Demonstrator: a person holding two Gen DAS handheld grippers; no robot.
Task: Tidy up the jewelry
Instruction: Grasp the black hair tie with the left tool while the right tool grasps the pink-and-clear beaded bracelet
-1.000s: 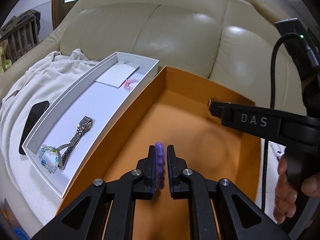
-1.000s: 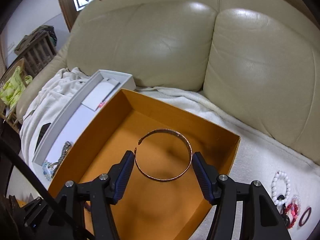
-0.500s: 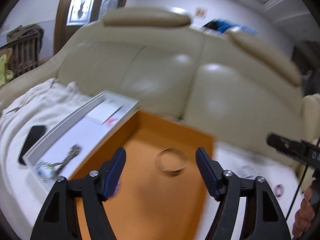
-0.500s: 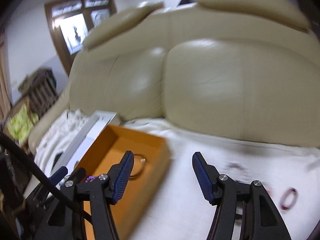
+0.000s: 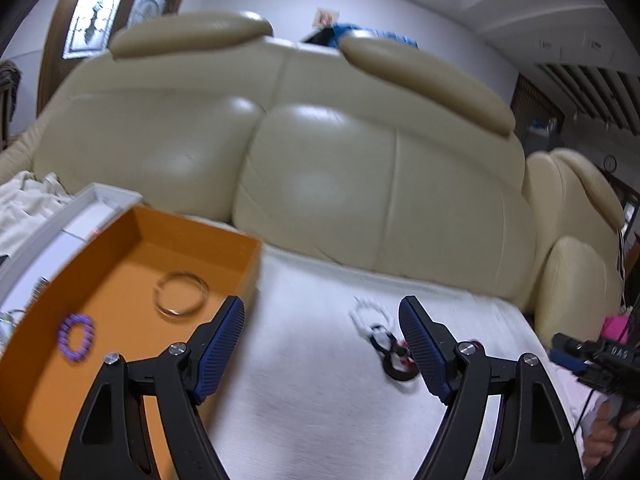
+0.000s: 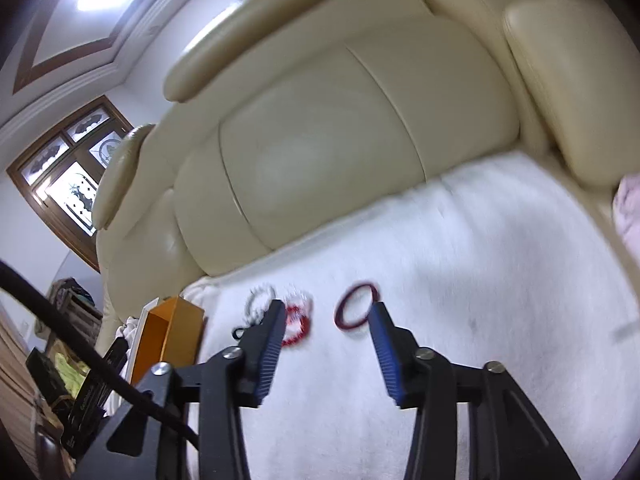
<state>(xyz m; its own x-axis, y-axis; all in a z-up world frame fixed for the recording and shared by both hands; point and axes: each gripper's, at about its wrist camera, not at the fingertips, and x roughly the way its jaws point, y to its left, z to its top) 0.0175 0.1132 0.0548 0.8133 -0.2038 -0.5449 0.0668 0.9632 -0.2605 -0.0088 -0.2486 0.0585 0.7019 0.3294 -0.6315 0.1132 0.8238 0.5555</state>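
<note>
With the purple bead bracelet [image 5: 76, 338] and copper bangle [image 5: 181, 294] lying in the orange box [image 5: 120, 360], I am aiming my empty, wide-open left gripper [image 5: 322, 346] and empty, just-narrowing right gripper [image 6: 326, 344] at the dark red bangle [image 6: 356, 312] beside the white towel's [image 6: 460, 280] bracelet cluster.

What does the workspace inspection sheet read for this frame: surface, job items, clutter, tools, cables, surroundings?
Surface: white blanket over the cream sofa seat.
Job's things: orange box holds a metal bangle and purple bead bracelet; dark red ring, red bead bracelet and white bead bracelet lie loose on the blanket.
Clutter: white tray beside the box.
Tools: left tool open, empty, just opened; right tool open, empty, jaws just narrowing.
Cables: black cable.
Surroundings: window.
</note>
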